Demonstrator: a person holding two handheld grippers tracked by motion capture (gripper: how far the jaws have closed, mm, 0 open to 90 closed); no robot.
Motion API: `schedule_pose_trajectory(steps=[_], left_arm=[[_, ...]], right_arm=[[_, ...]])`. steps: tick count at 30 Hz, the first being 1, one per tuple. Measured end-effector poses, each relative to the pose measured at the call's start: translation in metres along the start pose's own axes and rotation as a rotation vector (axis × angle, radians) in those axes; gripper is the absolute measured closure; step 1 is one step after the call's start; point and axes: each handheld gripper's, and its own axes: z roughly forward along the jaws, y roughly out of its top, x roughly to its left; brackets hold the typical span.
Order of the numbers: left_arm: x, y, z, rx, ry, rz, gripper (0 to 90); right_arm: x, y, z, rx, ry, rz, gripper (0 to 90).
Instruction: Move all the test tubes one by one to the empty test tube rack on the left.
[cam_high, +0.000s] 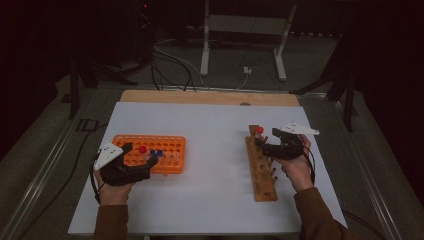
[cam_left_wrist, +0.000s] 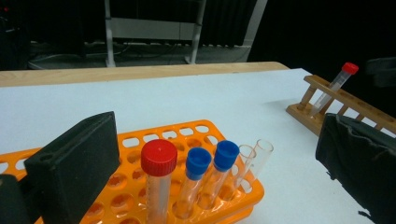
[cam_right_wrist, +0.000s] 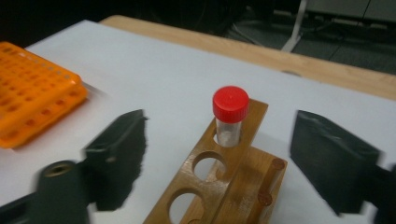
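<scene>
Wooden rack (cam_high: 262, 170) — right hand-held gripper (cam_high: 264, 143) level, jaws apart around its red-capped tube (cam_high: 260, 130).

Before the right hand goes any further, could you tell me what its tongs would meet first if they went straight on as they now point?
Probably the red-capped tube standing in the wooden rack's end hole: it sits centred between the open right tongs, just ahead, though depth is uncertain.

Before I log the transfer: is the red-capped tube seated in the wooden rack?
Seated. The red-capped tube stands in the end hole of the wooden rack, between the right gripper's open jaws, untouched.
</scene>
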Motion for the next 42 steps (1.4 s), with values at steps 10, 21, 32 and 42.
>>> schedule_pose_trajectory(steps=[10,21,32,42], left_arm=[[-0.004,0.0,0.002,0.004,0.011,0.015,0.5],[-0.006,-0.002,0.005,0.016,0.017,0.017,0.5],[-0.009,-0.002,0.007,0.023,0.003,0.022,0.6],[-0.014,-0.002,0.01,0.025,0.001,0.04,0.6]], right_arm=[[-0.002,-0.002,0.029,0.08,-0.071,-0.05,52.7],[-0.002,-0.001,0.036,0.066,-0.066,-0.052,74.4],[-0.001,0.011,0.008,-0.05,-0.06,-0.048,75.0],[0.002,0.024,-0.016,-0.114,-0.06,-0.065,75.0]])
